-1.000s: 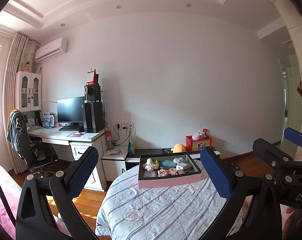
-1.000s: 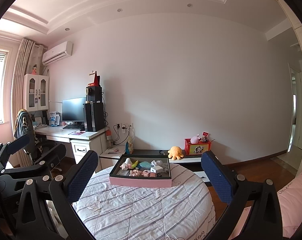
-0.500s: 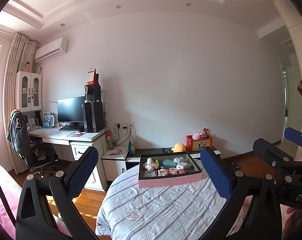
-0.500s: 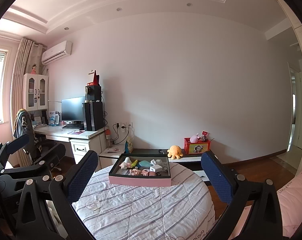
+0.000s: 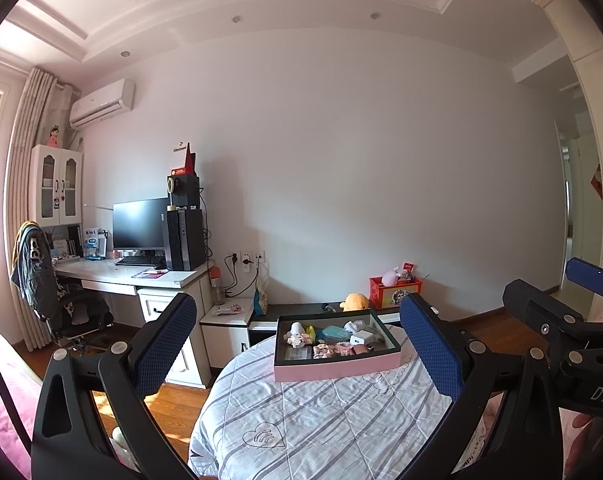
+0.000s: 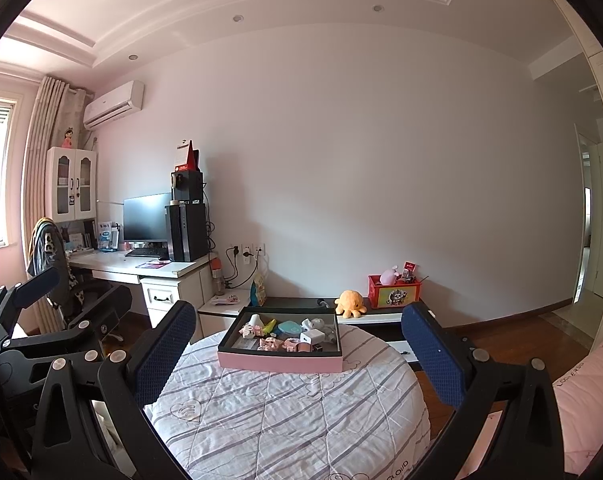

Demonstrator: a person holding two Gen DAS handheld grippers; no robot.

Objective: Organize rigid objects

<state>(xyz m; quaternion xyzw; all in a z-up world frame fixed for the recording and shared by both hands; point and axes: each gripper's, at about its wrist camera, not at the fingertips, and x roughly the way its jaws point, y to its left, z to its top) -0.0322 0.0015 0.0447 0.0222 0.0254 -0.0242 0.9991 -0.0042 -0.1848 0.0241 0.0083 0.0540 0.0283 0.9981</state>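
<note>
A pink tray [image 5: 337, 370] with a dark inside stands at the far side of a round table under a striped quilt [image 5: 325, 420]. In it lie several small items: a white charger [image 5: 361, 337], a teal case [image 5: 332, 334], pink clips [image 5: 322, 350]. My left gripper [image 5: 297, 344] is open, held well short of the tray, nothing between its blue pads. The right wrist view shows the same pink tray [image 6: 279, 362] ahead of my open, empty right gripper [image 6: 297, 344]. The other gripper's black frame shows at each view's edge.
A white desk [image 5: 141, 276] with a monitor and a computer tower stands left by the wall, an office chair [image 5: 61, 304] before it. A low bench carries an orange plush octopus [image 6: 351, 302] and a red box [image 6: 393, 292]. Wooden floor surrounds the table.
Both views have shifted only slightly; the tray sits a touch nearer the right gripper. Both grippers stay open and empty.
</note>
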